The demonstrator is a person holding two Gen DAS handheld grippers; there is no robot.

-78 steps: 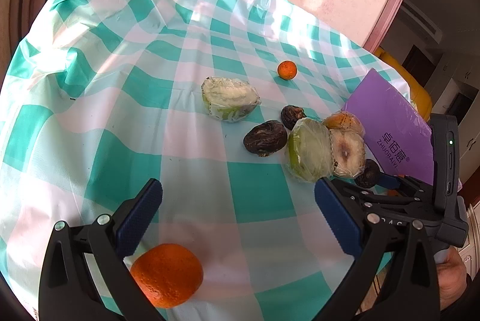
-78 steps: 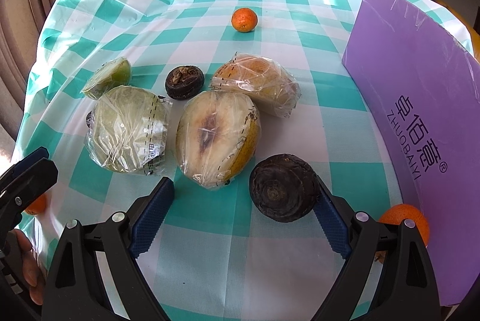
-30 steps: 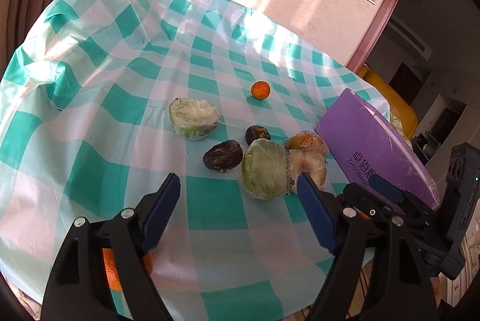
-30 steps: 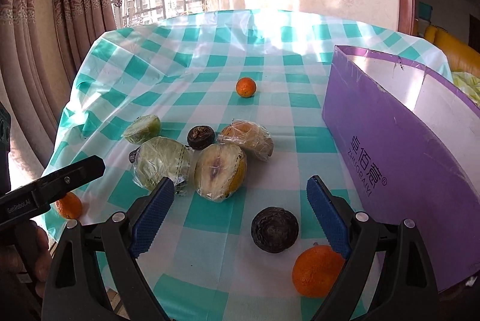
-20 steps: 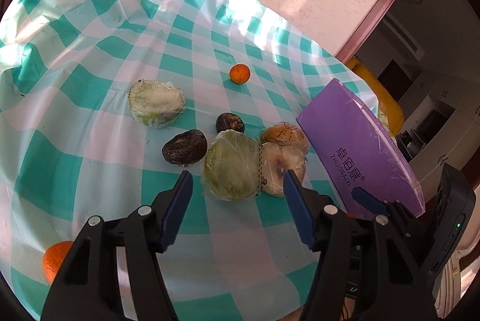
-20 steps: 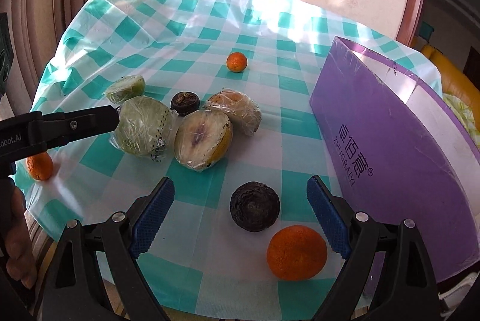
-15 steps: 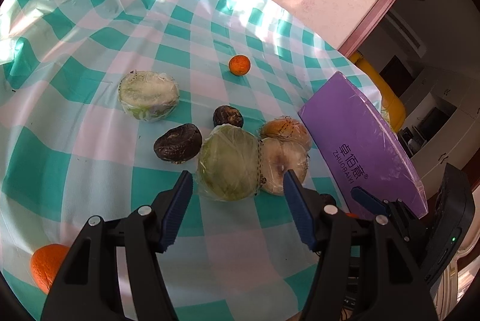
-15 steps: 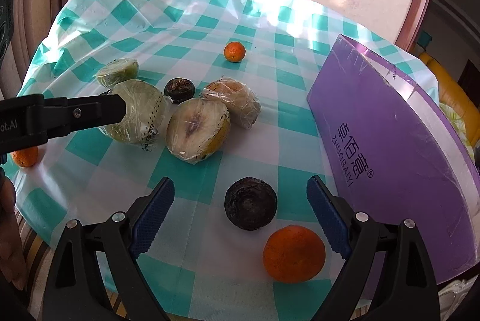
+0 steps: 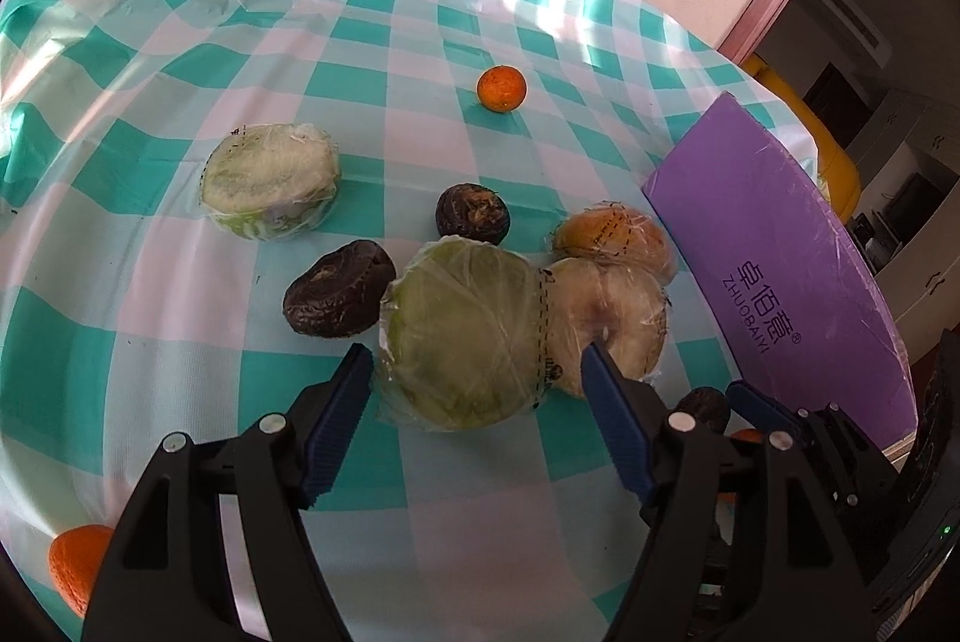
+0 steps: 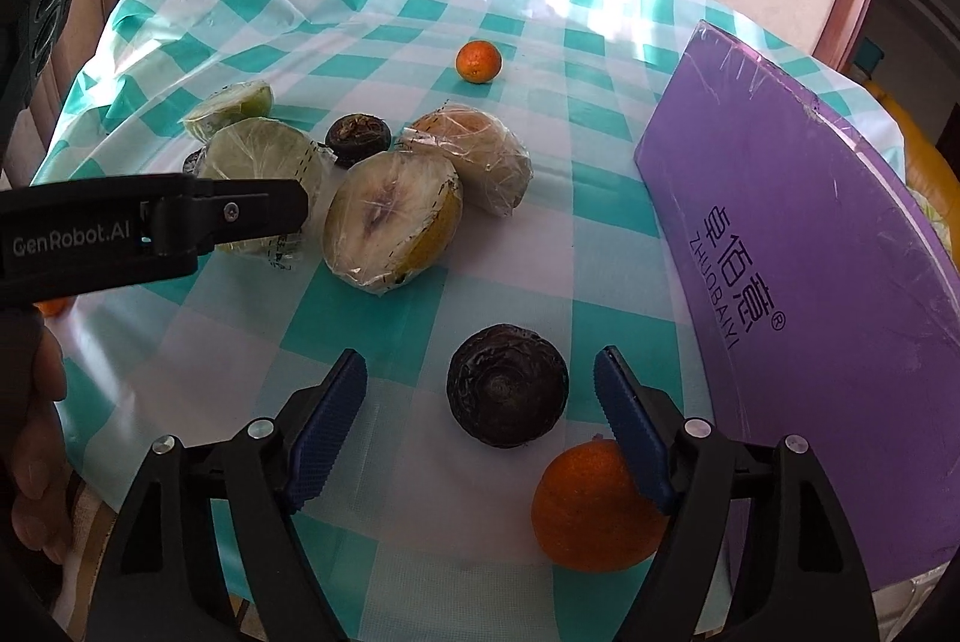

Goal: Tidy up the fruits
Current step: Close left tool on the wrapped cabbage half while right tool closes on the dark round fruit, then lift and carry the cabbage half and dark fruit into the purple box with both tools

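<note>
My left gripper (image 9: 474,363) is open, its blue pads on either side of a wrapped green cabbage half (image 9: 465,336); I cannot tell if they touch it. Beside it lie a wrapped cut pale fruit (image 9: 618,318), a wrapped orange-brown fruit (image 9: 612,237), two dark wrinkled fruits (image 9: 339,288) (image 9: 473,213) and another wrapped cabbage half (image 9: 270,180). My right gripper (image 10: 480,372) is open around a dark round fruit (image 10: 507,393). An orange (image 10: 591,510) lies by its right finger. A small orange (image 10: 478,62) sits further back.
A purple box (image 10: 816,246) stands along the right side of the checkered tablecloth (image 10: 372,12). Another orange (image 9: 75,561) lies near the table's near-left edge. The left gripper's arm (image 10: 150,228) crosses the left of the right wrist view.
Both grippers have moved down and forward toward the fruit. The left one now brackets the green cabbage half. The right one now brackets the dark round fruit.
</note>
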